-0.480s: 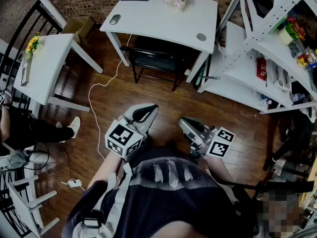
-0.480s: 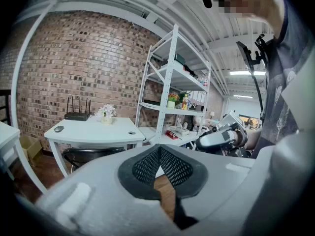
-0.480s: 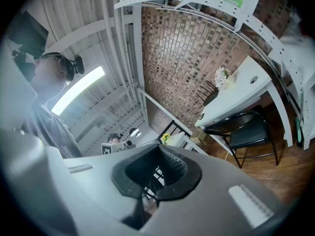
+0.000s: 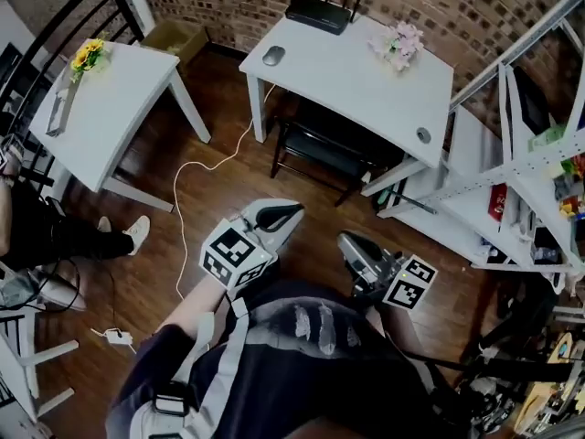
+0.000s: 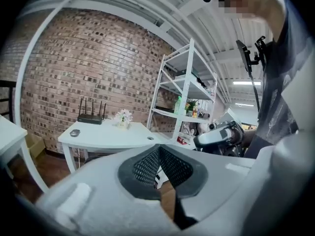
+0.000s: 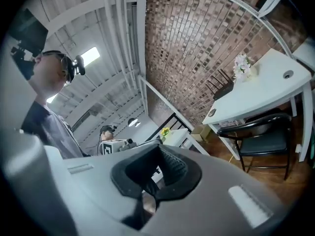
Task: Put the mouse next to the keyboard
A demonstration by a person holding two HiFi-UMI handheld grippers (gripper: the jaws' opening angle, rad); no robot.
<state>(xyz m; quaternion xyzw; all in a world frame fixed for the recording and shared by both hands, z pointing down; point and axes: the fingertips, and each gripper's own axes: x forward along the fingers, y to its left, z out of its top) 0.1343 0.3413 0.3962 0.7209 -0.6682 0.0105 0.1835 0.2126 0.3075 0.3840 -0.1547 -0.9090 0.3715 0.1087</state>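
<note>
Pressed together, empty: left gripper (image 4: 285,214), right gripper (image 4: 347,242), above open floor (image 4: 311,195); mouse (image 4: 272,56) lay near table (image 4: 366,85) left edge.

Grey mouse (image 4: 272,56) lies on white desk (image 4: 366,85).

Ahead of the fingers (image 4: 271,218) of the left gripper (image 4: 297,211), bare floor (image 4: 219,204) lies open up to the desk (image 4: 352,62). 1 chair (image 4: 315,146) blocks underneath, shelving (image 4: 475,210) crowds their right, and 1 cable (image 4: 196,165) trails left.
</note>
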